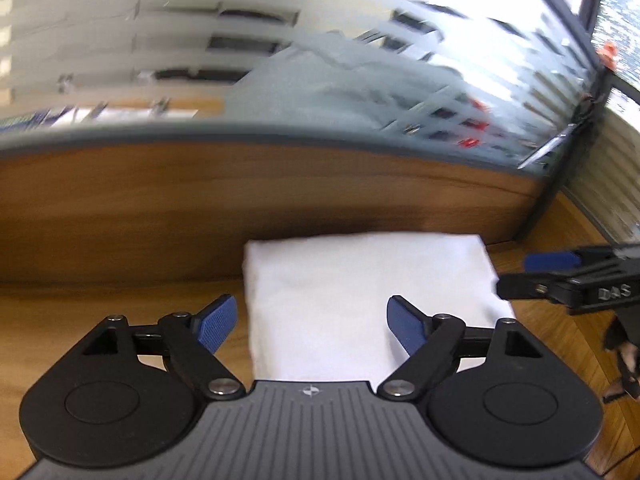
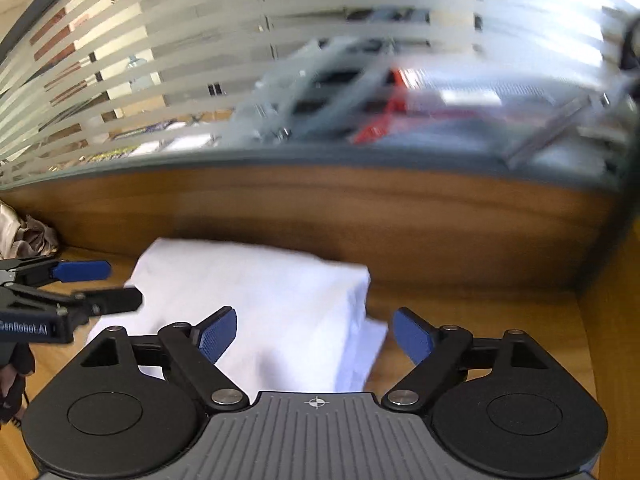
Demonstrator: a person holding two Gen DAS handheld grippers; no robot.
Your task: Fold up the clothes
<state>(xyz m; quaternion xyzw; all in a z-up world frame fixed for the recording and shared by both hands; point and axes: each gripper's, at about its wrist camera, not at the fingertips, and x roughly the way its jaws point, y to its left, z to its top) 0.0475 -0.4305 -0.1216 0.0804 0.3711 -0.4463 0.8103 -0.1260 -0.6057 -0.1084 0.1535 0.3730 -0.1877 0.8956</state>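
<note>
In the left wrist view, the left gripper [image 1: 312,322] stands spread wide, its blue pads [image 1: 218,324] apart and holding nothing; between and just beyond them lies the folded white cloth [image 1: 360,292], a tidy rectangle flat on the wooden table [image 1: 100,308], its far edge near the wooden back panel [image 1: 240,200]; to the right of the cloth the right gripper [image 1: 516,276] reaches in from the frame edge, one blue pad above and one black finger below, the black finger tip at the cloth's right edge, though whether it touches cannot be told; its jaws are parted with nothing between them; above the panel a striped frosted glass wall [image 1: 120,20] shows, blurred

In the right wrist view, at far left a crumpled beige fabric [image 2: 24,232] sits against the back panel [image 2: 440,220]; just below it the left gripper [image 2: 120,284] comes in from the left, jaws apart and empty, its lower black finger over the cloth's left edge; the white cloth [image 2: 280,300] lies in the middle of the table [image 2: 520,312], folded in layers, with a lower layer sticking out at its right near corner; the right gripper [image 2: 314,336] hangs over the near part of the cloth, released, its left pad [image 2: 218,334] above the cloth and its right pad above bare wood just beside the cloth's edge; the striped glass [image 2: 120,80] behind is blurred
</note>
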